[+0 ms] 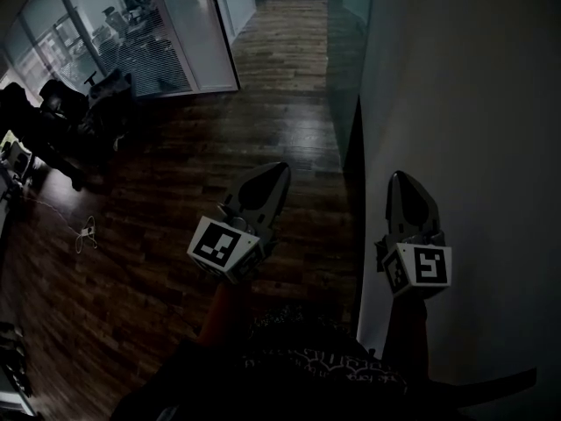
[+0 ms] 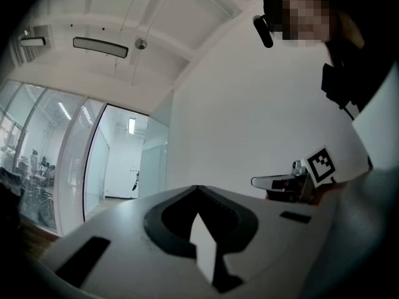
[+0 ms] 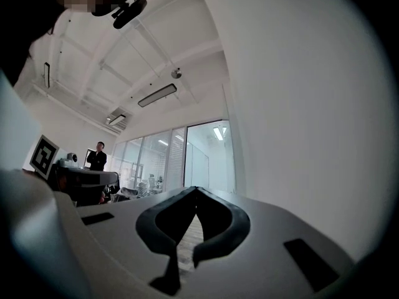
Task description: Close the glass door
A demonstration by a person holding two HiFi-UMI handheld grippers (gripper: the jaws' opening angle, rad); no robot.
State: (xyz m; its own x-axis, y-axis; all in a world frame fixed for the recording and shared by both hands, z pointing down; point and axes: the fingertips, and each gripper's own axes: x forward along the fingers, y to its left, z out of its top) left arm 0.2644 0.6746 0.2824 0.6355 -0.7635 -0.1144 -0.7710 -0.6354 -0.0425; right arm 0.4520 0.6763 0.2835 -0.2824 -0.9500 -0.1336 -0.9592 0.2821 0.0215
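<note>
The glass door [image 1: 345,55] is a greenish pane that runs along the corridor's right side, ahead of a dark gap [image 1: 352,156] in the white wall [image 1: 473,103]. In the right gripper view the glass door [image 3: 209,161] stands ahead, left of the wall. My right gripper [image 1: 401,179] is shut and empty, its side close to the white wall; I cannot tell whether it touches. My left gripper [image 1: 277,168] hangs over the dark wooden floor, shut with nothing in it. From the left gripper view the jaws of the left gripper [image 2: 197,187] meet at the tip, and the right gripper [image 2: 257,181] shows beside the wall.
Glass-walled offices [image 1: 131,33] line the left side of the corridor. Dark office chairs [image 1: 70,112] stand at the left and a white cable [image 1: 85,232] lies on the wooden floor [image 1: 263,86]. Far off in the right gripper view stands a person [image 3: 96,157].
</note>
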